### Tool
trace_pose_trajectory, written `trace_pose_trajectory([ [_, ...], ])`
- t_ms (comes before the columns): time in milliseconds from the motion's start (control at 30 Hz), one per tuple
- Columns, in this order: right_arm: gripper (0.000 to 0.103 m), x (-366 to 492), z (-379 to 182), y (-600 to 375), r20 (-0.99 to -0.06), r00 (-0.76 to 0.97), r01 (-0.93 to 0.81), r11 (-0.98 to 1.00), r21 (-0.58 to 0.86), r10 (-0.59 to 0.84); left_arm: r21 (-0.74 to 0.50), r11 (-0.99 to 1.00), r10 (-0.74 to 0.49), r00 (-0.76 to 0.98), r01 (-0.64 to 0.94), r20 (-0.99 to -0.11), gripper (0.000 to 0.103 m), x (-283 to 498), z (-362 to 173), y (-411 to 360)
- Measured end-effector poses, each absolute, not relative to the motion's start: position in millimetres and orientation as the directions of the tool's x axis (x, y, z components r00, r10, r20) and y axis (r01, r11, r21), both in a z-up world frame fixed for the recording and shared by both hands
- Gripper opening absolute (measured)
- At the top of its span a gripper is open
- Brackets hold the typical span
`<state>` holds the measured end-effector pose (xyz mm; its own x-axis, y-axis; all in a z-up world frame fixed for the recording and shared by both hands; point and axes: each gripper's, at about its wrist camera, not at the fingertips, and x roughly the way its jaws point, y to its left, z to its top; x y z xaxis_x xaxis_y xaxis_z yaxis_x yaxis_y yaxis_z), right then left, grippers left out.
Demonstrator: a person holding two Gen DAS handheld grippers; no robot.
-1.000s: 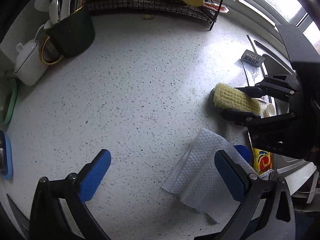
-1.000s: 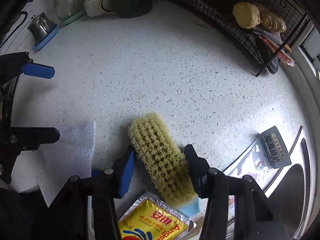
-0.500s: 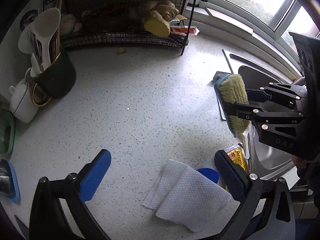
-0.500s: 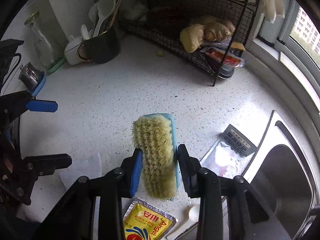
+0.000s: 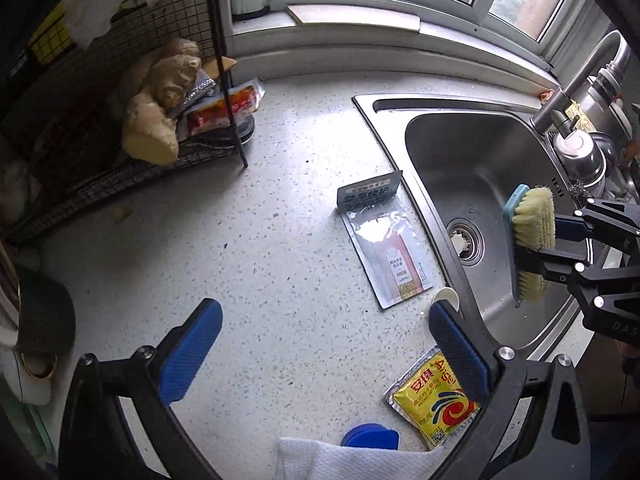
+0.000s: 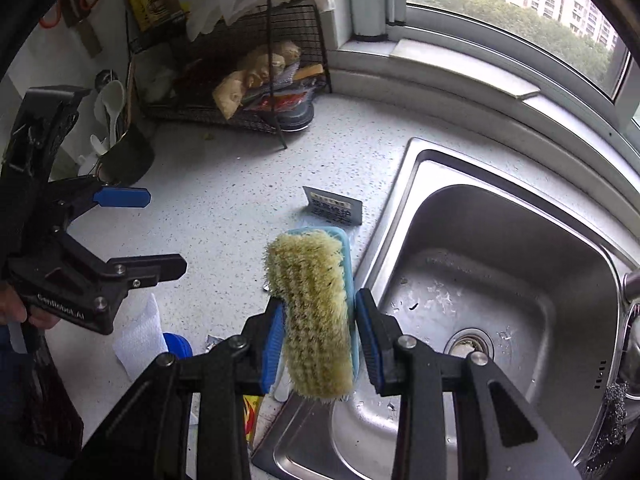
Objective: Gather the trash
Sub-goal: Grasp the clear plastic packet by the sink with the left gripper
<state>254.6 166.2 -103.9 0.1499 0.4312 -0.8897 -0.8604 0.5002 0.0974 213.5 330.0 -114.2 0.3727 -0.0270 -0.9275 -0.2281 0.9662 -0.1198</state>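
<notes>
My right gripper (image 6: 320,340) is shut on a blue-backed scrub brush (image 6: 312,308) with yellow bristles and holds it in the air by the sink's left rim; the brush also shows in the left wrist view (image 5: 528,240) above the basin. My left gripper (image 5: 324,352) is open and empty above the speckled counter. Trash lies on the counter: a clear and grey packet (image 5: 384,240), a yellow sachet (image 5: 432,396), a white paper towel (image 5: 340,460) and a blue cap (image 5: 370,436).
A steel sink (image 5: 460,152) with a drain (image 5: 466,240) and tap (image 5: 576,80) lies at the right. A black wire rack (image 5: 140,120) holding ginger stands at the back left. A dark utensil cup (image 6: 124,156) sits by the wall.
My right gripper has lifted the brush off the counter and carried it right, over the sink. My left gripper's view has swung right toward the sink; the paper towel now lies at its bottom edge.
</notes>
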Motion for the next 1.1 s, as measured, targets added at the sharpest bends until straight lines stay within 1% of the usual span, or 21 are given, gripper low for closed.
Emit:
trace_pose_trajectory([
  [67,0.032,261.0,-108.7,160.0,-0.896,0.157,-0.841,0.532,0.101,0.416,-0.104,0.981,-0.037,0.368,-0.165,-0.929,0.102,234.8,-121.3,328.8],
  [200,0.033,270.4,-117.3,150.6,-0.906,0.161,-0.806,0.582,0.108,0.392,-0.081,0.996,-0.061,0.347,-0.043,-0.936,0.09,267.9,-135.8,324.9],
  [333,0.033,279.4,-126.4,142.6,-0.916,0.154,-0.78,0.615,0.117,0.369,-0.071,0.996,-0.086,0.326,0.056,-0.941,0.084,295.7,-149.0,321.6],
  [400,0.033,282.9,-131.3,139.2,-0.922,0.145,-0.768,0.628,0.124,0.36,-0.069,0.992,-0.099,0.314,0.105,-0.944,0.078,307.1,-154.5,319.5],
  [433,0.033,284.3,-133.4,138.3,-0.925,0.142,-0.763,0.634,0.125,0.354,-0.067,0.989,-0.104,0.308,0.129,-0.946,0.077,311.1,-157.7,318.1],
  [533,0.033,289.0,-139.2,132.2,-0.931,0.138,-0.745,0.655,0.128,0.339,-0.044,0.984,-0.091,0.275,0.174,-0.957,0.07,327.3,-173.5,317.9],
  [600,0.033,291.6,-141.8,127.7,-0.933,0.137,-0.733,0.668,0.13,0.332,-0.04,0.98,-0.089,0.252,0.195,-0.964,0.052,331.9,-181.0,315.8],
  [633,0.033,293.0,-142.9,125.9,-0.935,0.136,-0.727,0.674,0.13,0.327,-0.041,0.979,-0.09,0.24,0.2,-0.967,0.047,334.4,-184.9,314.9],
  [667,0.033,294.3,-143.8,124.4,-0.937,0.135,-0.721,0.68,0.131,0.323,-0.045,0.978,-0.093,0.229,0.204,-0.969,0.039,336.8,-188.3,314.5],
  [733,0.033,296.1,-144.6,122.2,-0.939,0.13,-0.713,0.688,0.136,0.319,-0.05,0.973,-0.103,0.234,0.225,-0.967,0.033,336.3,-188.5,311.2],
  [767,0.033,297.6,-144.6,123.2,-0.939,0.13,-0.71,0.691,0.135,0.317,-0.05,0.971,-0.107,0.235,0.235,-0.966,0.022,336.1,-187.6,309.0],
  [800,0.033,298.5,-144.4,122.5,-0.94,0.131,-0.709,0.693,0.134,0.315,-0.049,0.969,-0.106,0.231,0.241,-0.967,0.018,335.7,-187.2,306.9],
  [900,0.033,301.0,-143.7,121.0,-0.94,0.133,-0.702,0.699,0.134,0.315,-0.041,0.971,-0.097,0.23,0.236,-0.968,0.011,338.2,-187.6,300.9],
  [967,0.033,300.3,-142.6,120.7,-0.938,0.134,-0.7,0.7,0.139,0.32,-0.021,0.972,-0.08,0.245,0.233,-0.966,0.009,333.6,-184.4,299.2],
  [1000,0.033,299.8,-141.9,120.4,-0.937,0.136,-0.699,0.701,0.14,0.323,-0.014,0.974,-0.073,0.254,0.227,-0.965,0.005,329.9,-181.7,299.8],
  [1100,0.033,297.1,-139.4,119.3,-0.933,0.139,-0.702,0.698,0.143,0.331,-0.016,0.984,-0.066,0.276,0.178,-0.959,0.004,323.9,-168.8,305.2],
])
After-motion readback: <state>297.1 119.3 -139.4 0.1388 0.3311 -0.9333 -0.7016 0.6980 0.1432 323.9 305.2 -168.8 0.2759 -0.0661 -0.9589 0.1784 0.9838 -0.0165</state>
